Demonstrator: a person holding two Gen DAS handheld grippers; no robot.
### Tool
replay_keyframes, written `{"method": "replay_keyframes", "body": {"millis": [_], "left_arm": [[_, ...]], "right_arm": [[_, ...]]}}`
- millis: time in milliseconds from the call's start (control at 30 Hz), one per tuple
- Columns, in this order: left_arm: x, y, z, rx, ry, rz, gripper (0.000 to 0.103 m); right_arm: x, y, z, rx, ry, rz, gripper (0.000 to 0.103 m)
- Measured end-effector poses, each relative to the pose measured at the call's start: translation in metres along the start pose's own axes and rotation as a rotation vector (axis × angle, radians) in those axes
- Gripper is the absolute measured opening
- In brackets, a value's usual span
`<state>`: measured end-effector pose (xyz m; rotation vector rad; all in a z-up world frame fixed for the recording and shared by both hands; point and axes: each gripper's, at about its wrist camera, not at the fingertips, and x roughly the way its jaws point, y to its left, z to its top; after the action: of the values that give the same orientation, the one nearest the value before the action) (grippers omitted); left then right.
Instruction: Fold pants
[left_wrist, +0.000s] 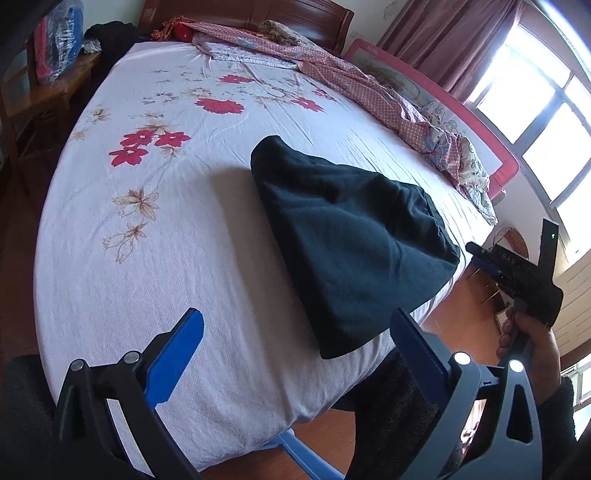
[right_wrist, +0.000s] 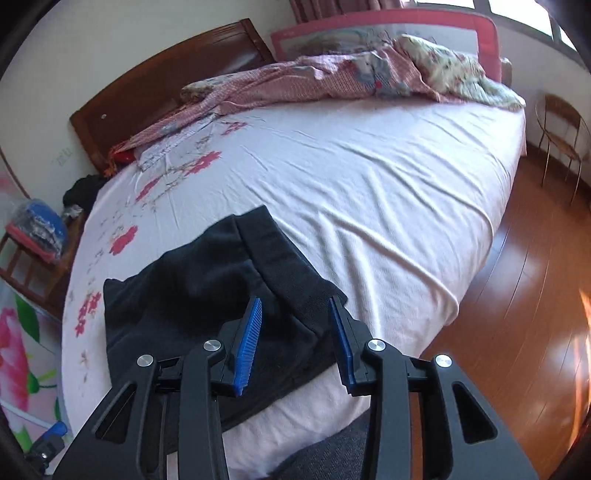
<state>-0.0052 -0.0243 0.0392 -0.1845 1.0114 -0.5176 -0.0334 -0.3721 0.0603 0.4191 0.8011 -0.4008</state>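
Closest to the left wrist camera, the left tool hangs above the near edge of the bed with its blue-padded fingers spread wide and nothing between them. Just beyond them the pants, dark and already doubled into a compact folded bundle, lie on the white sheet near the bed's corner, one end reaching the mattress edge. To the right of that bundle, off the side of the bed, the right tool shows in this view held by the right hand, its tip close to the pants' edge but apart from the cloth. From the right wrist camera, the right tool has its own blue pads parted, gripping nothing, hovering over the near end of the pants, where a stitched band runs across the fabric; whether the fingertips touch the cloth cannot be told. Farther out, the sheet carries a print of red flowers toward the left side. At the far end, a pink patterned quilt lies rumpled along the head and far side of the bed, in front of a brown wooden headboard and a pink-framed bed rail. Beyond the bed stand a wooden chair on the reddish wood floor, and a bright window with maroon curtains.
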Motion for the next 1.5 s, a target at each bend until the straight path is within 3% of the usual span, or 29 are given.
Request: {"method": "replay_keyframes", "body": {"millis": [100, 200, 267, 400, 500, 600, 667, 733, 800, 967, 1233, 1367, 1500], "left_arm": [[0.003, -0.003, 0.000, 0.001, 0.016, -0.005, 0.101], [0.002, -0.010, -0.004, 0.024, 0.020, -0.004, 0.101], [0.001, -0.011, -0.005, 0.031, 0.018, -0.003, 0.101], [-0.004, -0.010, -0.001, 0.034, 0.000, 0.002, 0.101], [0.001, -0.007, 0.002, 0.023, 0.012, 0.011, 0.101], [0.009, -0.004, 0.012, 0.022, 0.011, 0.017, 0.101], [0.018, -0.002, 0.025, 0.008, 0.007, 0.032, 0.101], [0.031, 0.004, 0.038, -0.042, 0.013, 0.002, 0.101], [0.050, 0.012, 0.049, -0.119, 0.047, -0.013, 0.101], [0.089, 0.030, 0.056, -0.341, 0.149, -0.176, 0.101], [0.131, 0.047, 0.035, -0.601, 0.229, -0.333, 0.101], [0.140, 0.053, 0.026, -0.678, 0.221, -0.386, 0.101], [0.144, 0.056, 0.023, -0.731, 0.200, -0.434, 0.101]], "right_arm": [[0.013, 0.035, 0.016, -0.091, -0.060, 0.096, 0.036], [0.047, 0.076, 0.027, -0.223, -0.031, 0.175, 0.036], [0.076, 0.094, 0.029, -0.294, 0.024, 0.148, 0.036], [0.131, 0.089, 0.018, -0.307, 0.146, 0.076, 0.034], [0.126, 0.090, 0.018, -0.335, 0.144, 0.100, 0.032], [0.096, 0.064, 0.038, -0.191, 0.149, 0.222, 0.032], [0.081, 0.034, 0.056, -0.071, 0.159, 0.315, 0.057], [0.079, 0.005, 0.067, 0.006, 0.204, 0.387, 0.065], [0.088, -0.026, 0.070, 0.073, 0.272, 0.428, 0.065], [0.102, -0.082, 0.052, 0.186, 0.341, 0.441, 0.065], [0.127, -0.097, 0.015, 0.336, 0.405, 0.640, 0.065], [0.134, -0.099, 0.002, 0.419, 0.415, 0.771, 0.082], [0.132, -0.099, -0.003, 0.412, 0.403, 0.866, 0.086]]}}
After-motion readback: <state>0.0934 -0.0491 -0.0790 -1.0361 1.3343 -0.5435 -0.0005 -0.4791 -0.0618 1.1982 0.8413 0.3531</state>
